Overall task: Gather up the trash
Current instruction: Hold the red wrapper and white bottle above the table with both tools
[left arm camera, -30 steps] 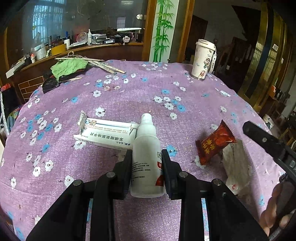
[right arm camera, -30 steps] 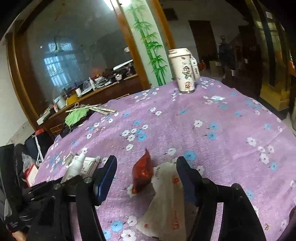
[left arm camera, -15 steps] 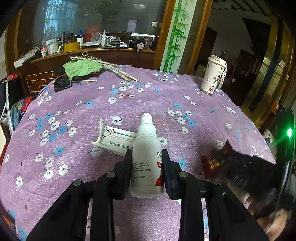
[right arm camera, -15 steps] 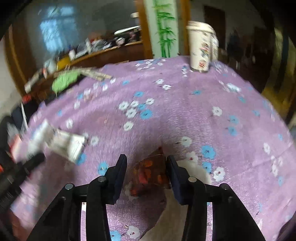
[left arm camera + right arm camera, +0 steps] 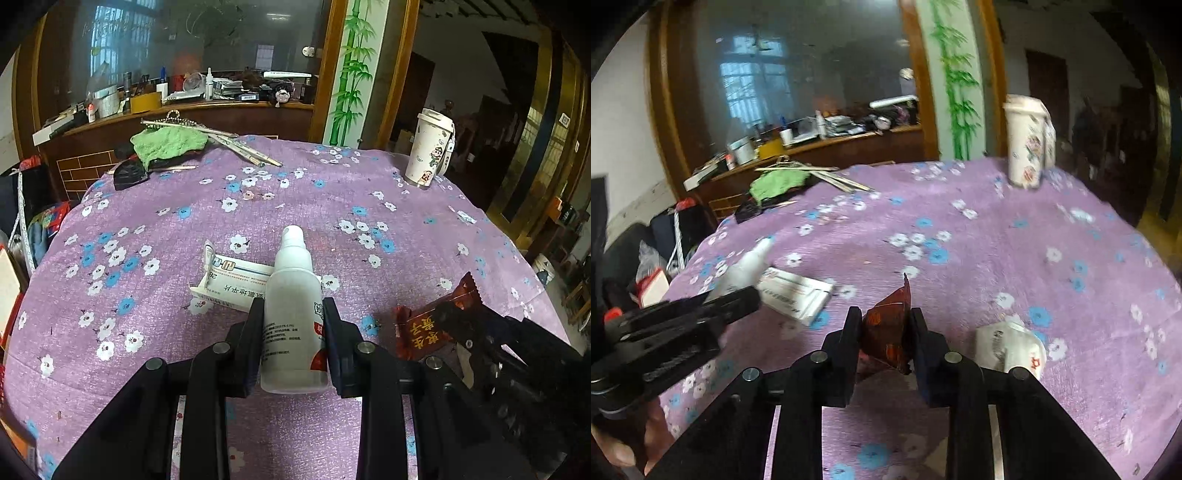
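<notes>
The left gripper (image 5: 293,332) holds a white spray bottle (image 5: 293,295) between its jaws, above the purple flowered tablecloth (image 5: 332,206). The right gripper (image 5: 884,332) is closing on a red snack wrapper (image 5: 888,332) — the wrapper sits between the jaws, a crumpled white paper (image 5: 1008,347) just beside it.

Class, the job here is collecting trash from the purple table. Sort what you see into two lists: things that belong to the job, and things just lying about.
Belongs to the job:
- white bottle, gripped in the left tool
- red wrapper, between the closing jaws of the right tool
- medicine box
- crumpled white wrapper

Lying about:
- cartoon cup
- green cloth
- chopsticks
</notes>
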Motion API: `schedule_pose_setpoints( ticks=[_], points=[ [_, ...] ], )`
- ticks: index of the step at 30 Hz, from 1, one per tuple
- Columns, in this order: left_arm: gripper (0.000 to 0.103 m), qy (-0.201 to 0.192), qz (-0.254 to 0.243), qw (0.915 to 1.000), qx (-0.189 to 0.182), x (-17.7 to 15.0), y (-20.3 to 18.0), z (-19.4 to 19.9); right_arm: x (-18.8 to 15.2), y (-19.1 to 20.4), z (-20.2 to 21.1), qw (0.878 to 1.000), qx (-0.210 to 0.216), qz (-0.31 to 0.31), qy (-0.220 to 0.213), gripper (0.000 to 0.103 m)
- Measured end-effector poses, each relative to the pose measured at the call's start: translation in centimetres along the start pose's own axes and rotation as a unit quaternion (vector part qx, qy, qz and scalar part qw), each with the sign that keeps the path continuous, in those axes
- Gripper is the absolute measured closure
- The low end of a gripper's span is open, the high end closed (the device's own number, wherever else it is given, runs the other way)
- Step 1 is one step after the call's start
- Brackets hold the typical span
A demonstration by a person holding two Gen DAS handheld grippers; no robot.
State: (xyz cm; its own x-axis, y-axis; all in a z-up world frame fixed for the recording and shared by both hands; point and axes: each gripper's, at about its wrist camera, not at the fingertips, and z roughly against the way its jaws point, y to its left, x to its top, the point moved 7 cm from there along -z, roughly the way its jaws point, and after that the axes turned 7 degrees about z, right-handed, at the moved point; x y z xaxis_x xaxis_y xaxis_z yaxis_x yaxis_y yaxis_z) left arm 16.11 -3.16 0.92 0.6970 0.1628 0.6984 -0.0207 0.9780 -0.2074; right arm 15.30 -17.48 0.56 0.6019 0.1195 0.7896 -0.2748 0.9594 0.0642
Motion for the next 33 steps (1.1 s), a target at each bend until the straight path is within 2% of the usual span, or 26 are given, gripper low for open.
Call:
schedule_pose_setpoints(
  ticks=[5, 10, 33],
  points=[
    [0.075, -0.001, 0.0, 1.0, 0.008, 0.0, 0.3, -0.2, 0.4, 1.7, 0.6, 1.0, 0.005, 0.022, -0.019, 0.076],
    [0.075, -0.002, -0.001, 0.9999, 0.013, 0.0, 0.4, -0.2, 0.1, 1.4, -0.1, 1.0, -0.003, 0.028, -0.01, 0.076],
    [0.075, -0.003, -0.021, 0.9996, 0.02, -0.7, -0.4, -0.5, 0.3, 0.7, 0.8, 1.0, 0.01, 0.004, -0.019, 0.076]
  ],
)
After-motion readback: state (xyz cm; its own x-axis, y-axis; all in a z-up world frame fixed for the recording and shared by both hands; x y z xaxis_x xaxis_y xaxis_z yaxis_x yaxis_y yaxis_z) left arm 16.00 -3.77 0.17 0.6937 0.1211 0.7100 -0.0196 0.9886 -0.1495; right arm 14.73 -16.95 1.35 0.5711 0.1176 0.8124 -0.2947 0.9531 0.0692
